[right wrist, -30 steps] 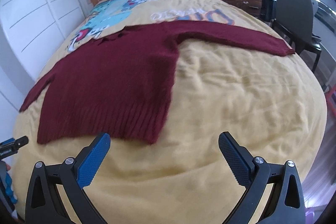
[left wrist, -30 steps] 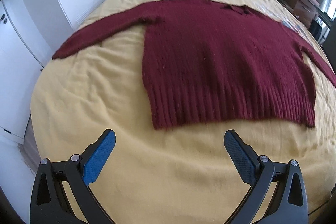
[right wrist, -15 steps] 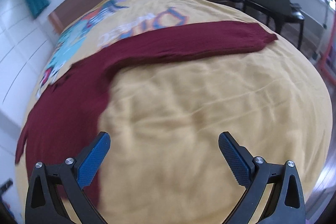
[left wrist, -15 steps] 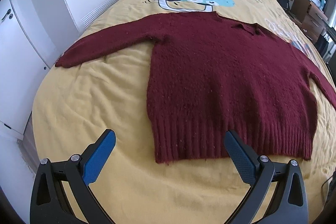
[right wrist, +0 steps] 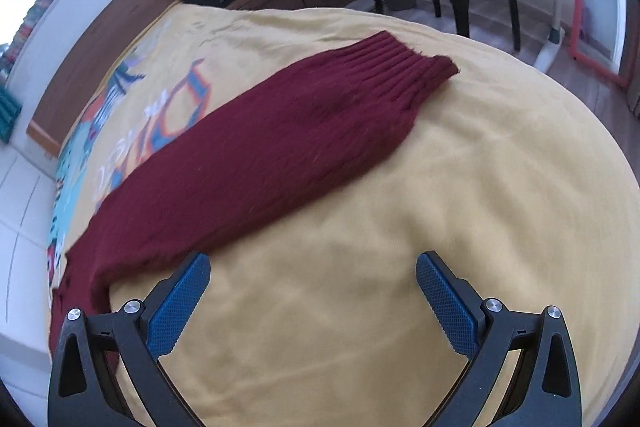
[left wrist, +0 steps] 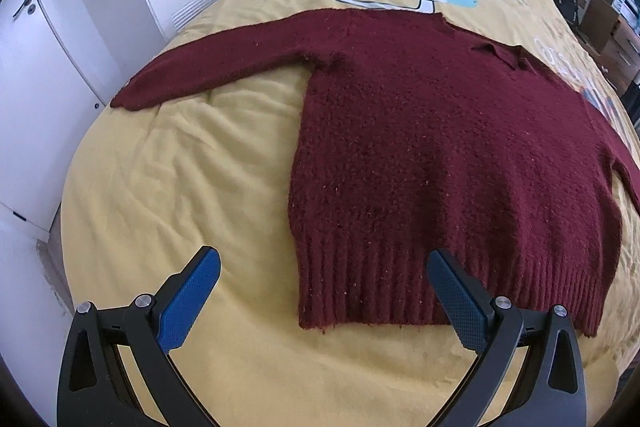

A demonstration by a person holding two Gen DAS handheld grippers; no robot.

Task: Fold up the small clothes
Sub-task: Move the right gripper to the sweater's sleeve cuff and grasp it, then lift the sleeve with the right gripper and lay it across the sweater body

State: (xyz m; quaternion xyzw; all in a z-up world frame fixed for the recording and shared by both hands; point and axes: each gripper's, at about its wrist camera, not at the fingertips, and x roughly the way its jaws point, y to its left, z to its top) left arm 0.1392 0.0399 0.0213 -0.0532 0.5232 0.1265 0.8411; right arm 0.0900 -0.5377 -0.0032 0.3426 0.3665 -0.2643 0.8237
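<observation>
The maroon sweater (left wrist: 440,155) lies flat on the bed (left wrist: 180,187). Both my grippers, left (left wrist: 324,291) and right (right wrist: 312,291), have jaws wide open and empty. I would pinch the right sleeve cuff (right wrist: 412,67) fully before folding inward.

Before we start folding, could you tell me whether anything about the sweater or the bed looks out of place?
Nothing stands out. The maroon sweater lies flat on the yellow bedspread, sleeves spread out to both sides, hem straight. The bedspread is only lightly wrinkled. The left gripper and right gripper are open and hold nothing.
</observation>
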